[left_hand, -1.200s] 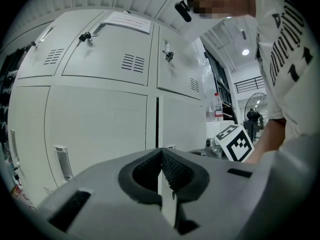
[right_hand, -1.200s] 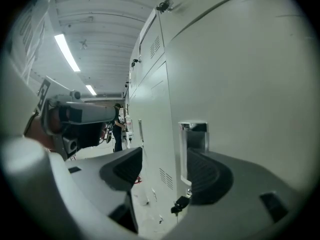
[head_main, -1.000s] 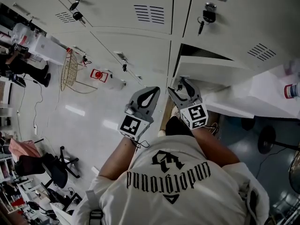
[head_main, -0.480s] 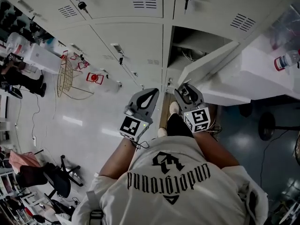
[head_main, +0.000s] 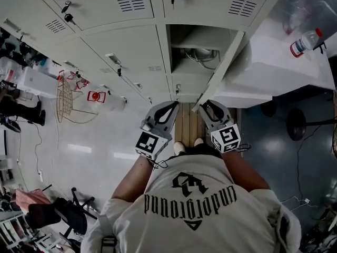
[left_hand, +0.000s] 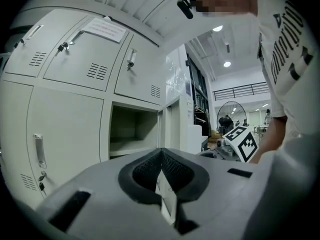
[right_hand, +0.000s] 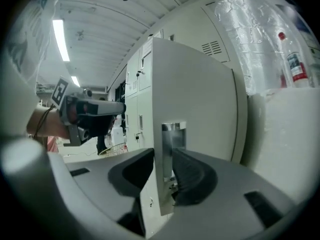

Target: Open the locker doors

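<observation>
Lockers [head_main: 121, 41]: a grey bank fills the top of the frame, with keys hanging from several locks.
Locker door [head_main: 224, 62]: swung wide from an open compartment [head_main: 192, 38], its free edge reaching down to the right gripper.
Right gripper [head_main: 206, 107]: its jaws, which have just been closing, meet the door's edge.
Left gripper [head_main: 169, 108]: beside the right one, apart from the door and touching nothing.
Person [head_main: 189, 204]: seen from above in a white printed shirt.
Bottle [head_main: 304, 42]: on a white surface [head_main: 274, 62] right of the door.
Wire basket [head_main: 63, 96]: on the pale floor [head_main: 105, 157], far left.

open compartment [head_main: 192, 41]: left of swung-out locker door [head_main: 223, 67] | bottle [head_main: 304, 42]: on box [head_main: 279, 62], right of door
</observation>
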Demonstrator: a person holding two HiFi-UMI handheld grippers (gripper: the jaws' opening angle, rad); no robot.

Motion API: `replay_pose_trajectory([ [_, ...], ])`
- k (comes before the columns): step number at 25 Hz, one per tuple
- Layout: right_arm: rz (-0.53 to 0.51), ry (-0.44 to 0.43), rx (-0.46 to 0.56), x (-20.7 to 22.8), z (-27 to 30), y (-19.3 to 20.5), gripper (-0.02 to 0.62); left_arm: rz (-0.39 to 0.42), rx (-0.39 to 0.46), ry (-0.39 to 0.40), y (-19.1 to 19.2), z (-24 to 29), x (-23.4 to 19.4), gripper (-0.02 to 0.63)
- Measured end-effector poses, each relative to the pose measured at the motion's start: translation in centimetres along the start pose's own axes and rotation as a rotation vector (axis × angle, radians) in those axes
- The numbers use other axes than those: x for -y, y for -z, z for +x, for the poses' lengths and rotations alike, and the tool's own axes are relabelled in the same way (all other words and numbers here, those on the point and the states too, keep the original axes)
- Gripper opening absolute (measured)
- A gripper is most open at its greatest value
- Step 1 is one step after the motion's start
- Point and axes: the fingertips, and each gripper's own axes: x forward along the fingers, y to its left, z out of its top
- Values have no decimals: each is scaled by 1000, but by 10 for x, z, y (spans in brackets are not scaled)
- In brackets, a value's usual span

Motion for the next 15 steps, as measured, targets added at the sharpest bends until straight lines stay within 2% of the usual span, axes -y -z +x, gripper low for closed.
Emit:
replay_pose_trajectory([
  [3, -6, 9, -4, 9, -20, 5, 138, 1, -7, 16, 2, 13, 8, 8],
  [8, -18, 3, -19, 26, -53, 14, 127, -2, -15, 37, 0, 40, 33, 8],
  [13, -21, -13, -29, 46, -86, 22, 60, 15, -19, 42, -7, 63, 56, 8],
  [15, -20, -8, -31, 57, -99, 25, 51, 16, -23, 41, -7, 71, 65, 8],
])
